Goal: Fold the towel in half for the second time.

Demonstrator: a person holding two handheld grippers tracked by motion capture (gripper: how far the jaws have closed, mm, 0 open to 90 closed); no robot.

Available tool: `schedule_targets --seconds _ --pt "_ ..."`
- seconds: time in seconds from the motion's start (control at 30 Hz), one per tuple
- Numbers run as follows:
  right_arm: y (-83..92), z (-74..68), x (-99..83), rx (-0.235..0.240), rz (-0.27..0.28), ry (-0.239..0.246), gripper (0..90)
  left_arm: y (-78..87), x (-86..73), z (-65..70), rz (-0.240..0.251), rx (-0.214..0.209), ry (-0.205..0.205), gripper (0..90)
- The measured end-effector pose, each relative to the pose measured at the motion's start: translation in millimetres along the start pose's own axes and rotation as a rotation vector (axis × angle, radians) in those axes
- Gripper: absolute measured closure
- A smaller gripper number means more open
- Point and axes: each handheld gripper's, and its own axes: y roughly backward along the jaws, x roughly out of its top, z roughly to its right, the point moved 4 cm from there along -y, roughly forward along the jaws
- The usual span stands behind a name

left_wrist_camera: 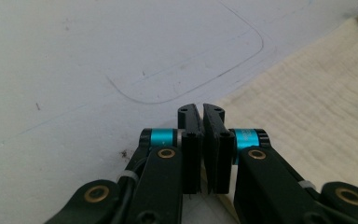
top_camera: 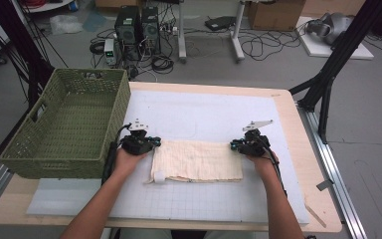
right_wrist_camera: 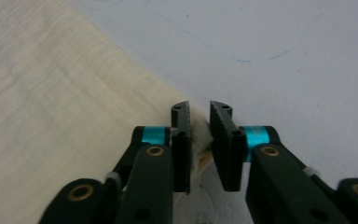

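Black left gripper [left_wrist_camera: 201,112] was clamped on the cream folded cloth's [top_camera: 199,160] corner; right gripper [right_wrist_camera: 199,109] pinched the opposite corner; both should be lifted evenly.

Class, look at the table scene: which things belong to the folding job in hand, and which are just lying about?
In the job:
- cream cloth
- left claw, shut on the cloth's corner
- right claw, shut on the opposite corner

Lying about:
- green basket
- computer towers on the floor
- cardboard box
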Motion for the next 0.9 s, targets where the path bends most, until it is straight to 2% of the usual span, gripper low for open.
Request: schedule_targets --seconds 0.1,0.17,0.3,0.4,0.53,0.67,0.8,0.83,0.9 --pt "1.5 -0.5 -0.2 0.008 -0.002 0.006 86.1 0.9 0.7 -0.1 0.001 0.000 -0.011 85.9" --pt "3.3 0.9 0.1 -0.016 0.002 0.010 86.5 3.1 3.5 -0.1 0.026 0.003 -0.010 86.0" --pt "10.7 1.9 7.3 -0.085 0.075 0.036 86.6 7.8 15.5 1.5 0.071 0.011 -0.012 86.1" --pt "17.0 3.8 11.7 -0.132 0.136 0.038 86.6 15.4 32.1 4.4 0.155 0.013 -0.001 86.0" --pt "25.7 1.5 14.5 -0.176 0.191 0.063 86.5 17.2 34.0 9.6 0.139 0.017 -0.039 86.0" --pt "33.6 -5.3 8.4 -0.152 0.227 0.083 86.5 24.4 33.3 14.0 0.151 0.007 -0.059 85.9" --pt "41.1 -12.7 -1.8 -0.124 0.265 0.081 86.5 30.9 33.8 21.0 0.151 0.003 -0.086 85.8" --pt "42.7 -14.5 -4.4 -0.122 0.272 0.085 86.5 32.7 32.4 23.0 0.161 0.006 -0.088 85.8" --pt "46.6 -18.2 -10.6 -0.102 0.288 0.087 86.5 35.0 27.0 25.4 0.149 0.005 -0.093 85.8"
